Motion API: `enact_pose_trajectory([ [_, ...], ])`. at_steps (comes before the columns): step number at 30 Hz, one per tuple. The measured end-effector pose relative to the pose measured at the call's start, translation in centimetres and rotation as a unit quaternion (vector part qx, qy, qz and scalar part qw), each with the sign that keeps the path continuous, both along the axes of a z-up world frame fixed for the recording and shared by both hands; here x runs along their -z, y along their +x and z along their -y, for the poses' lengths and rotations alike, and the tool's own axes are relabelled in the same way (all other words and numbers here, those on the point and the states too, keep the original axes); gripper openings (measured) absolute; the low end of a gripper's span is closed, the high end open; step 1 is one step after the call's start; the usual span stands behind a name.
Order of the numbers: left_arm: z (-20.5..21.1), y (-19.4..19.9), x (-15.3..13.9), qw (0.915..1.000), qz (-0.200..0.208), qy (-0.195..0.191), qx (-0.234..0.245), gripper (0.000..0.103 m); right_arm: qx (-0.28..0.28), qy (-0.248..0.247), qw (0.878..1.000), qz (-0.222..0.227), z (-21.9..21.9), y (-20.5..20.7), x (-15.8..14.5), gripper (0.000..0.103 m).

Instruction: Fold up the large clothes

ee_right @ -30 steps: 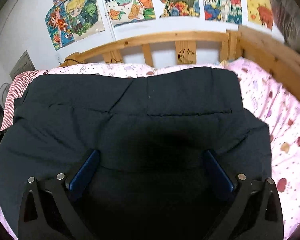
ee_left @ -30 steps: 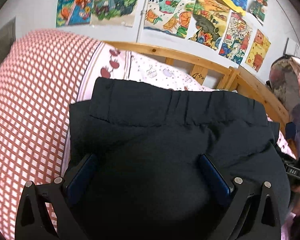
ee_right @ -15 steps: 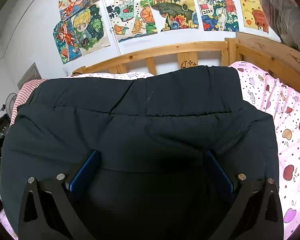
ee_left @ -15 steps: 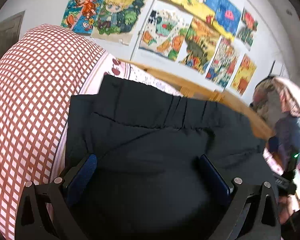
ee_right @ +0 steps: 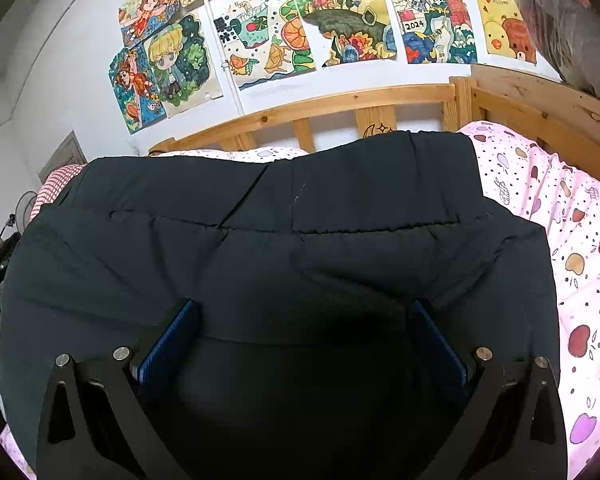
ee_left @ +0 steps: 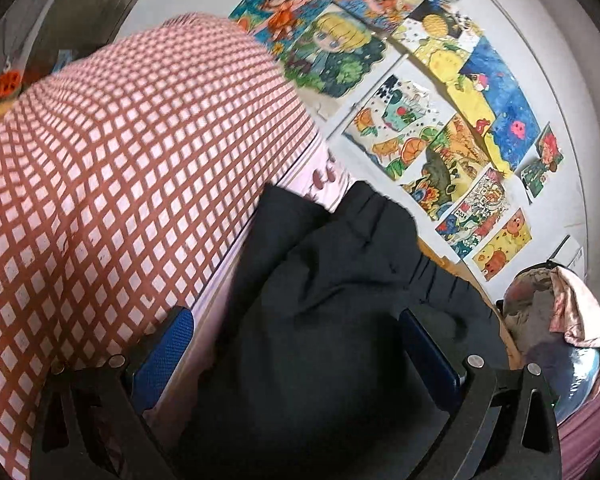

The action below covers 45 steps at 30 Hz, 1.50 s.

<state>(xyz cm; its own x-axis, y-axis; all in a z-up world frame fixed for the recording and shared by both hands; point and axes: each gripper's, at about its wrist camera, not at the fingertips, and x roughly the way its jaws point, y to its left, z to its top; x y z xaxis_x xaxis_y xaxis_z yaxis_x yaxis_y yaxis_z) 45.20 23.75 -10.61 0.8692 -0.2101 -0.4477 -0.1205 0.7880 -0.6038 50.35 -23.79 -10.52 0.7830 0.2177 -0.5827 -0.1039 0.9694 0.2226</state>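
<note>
Black padded cloth, a large dark garment (ee_right: 284,248), filled the middle and lower part of the right wrist view, lying on a bed with a pink fruit-print sheet (ee_right: 572,240) at the right edge and a wooden bed rail (ee_right: 340,104) across the upper middle. The right gripper (ee_right: 300,336) stood at the bottom centre, its blue-padded fingers (ee_right: 168,340) spread wide with the cloth lying between and under them; no pinch showed.

In the left wrist view the same garment (ee_left: 332,292) sat bunched in the lower centre, tilted against a red-and-white checked quilt (ee_left: 120,184) that took up the whole left half. The left gripper (ee_left: 296,344) was also splayed, one pad (ee_left: 164,352) bare over the pink sheet at lower left, the other sunk against the dark fabric.

The risks from here seemed plain. With neither tool clamped, any lift or drag would likely let the slippery padded layers slide apart and undo the fold already made. The left side looked rumpled, so closing there could catch several layers, or the quilt edge just beside it. The view was skewed too, and a grab made at that angle might miss the hem.
</note>
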Motion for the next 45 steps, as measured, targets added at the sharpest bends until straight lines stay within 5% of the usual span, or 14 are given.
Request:
enact_pose_trajectory([
  [11, 0.9, 0.7, 1.1, 0.9989, -0.025, 0.003, 0.039, 0.103, -0.005, 0.0, 1.0, -0.012, 0.3, 0.2, -0.2, 0.102],
  [15, 0.3, -0.3, 1.6, 0.9985, -0.028, -0.009, 0.047, 0.103, 0.005, -0.048, 0.998, -0.047, 0.2, -0.5, -2.4, 0.102],
  [21, -0.3, -1.1, 1.4, 0.9943, -0.067, -0.009, 0.082, 0.103, 0.002, -0.096, 0.989, -0.111, 2.6, -4.3, -7.3, 0.102],
  [28, -0.7, -0.7, 0.0, 0.9842, -0.119, 0.006, 0.13, 0.103, 0.01, -0.11, 0.989, -0.1, 6.8, -9.5, -9.0, 0.102],
  [32, -0.2, -0.2, 0.0, 0.9777, -0.108, 0.032, 0.177, 0.103, 0.019, -0.061, 0.994, -0.084, 9.4, -8.9, -7.0, 0.102],
  [39, -0.3, 0.2, 2.1, 0.9718, -0.082, 0.004, 0.221, 0.103, -0.039, -0.043, 0.992, -0.115, 8.9, -6.0, -0.7, 0.102],
  [45, -0.1, 1.3, 3.4, 0.9663, -0.104, -0.016, 0.235, 0.103, -0.068, 0.048, 0.984, -0.155, 9.9, -4.4, 2.1, 0.102],
])
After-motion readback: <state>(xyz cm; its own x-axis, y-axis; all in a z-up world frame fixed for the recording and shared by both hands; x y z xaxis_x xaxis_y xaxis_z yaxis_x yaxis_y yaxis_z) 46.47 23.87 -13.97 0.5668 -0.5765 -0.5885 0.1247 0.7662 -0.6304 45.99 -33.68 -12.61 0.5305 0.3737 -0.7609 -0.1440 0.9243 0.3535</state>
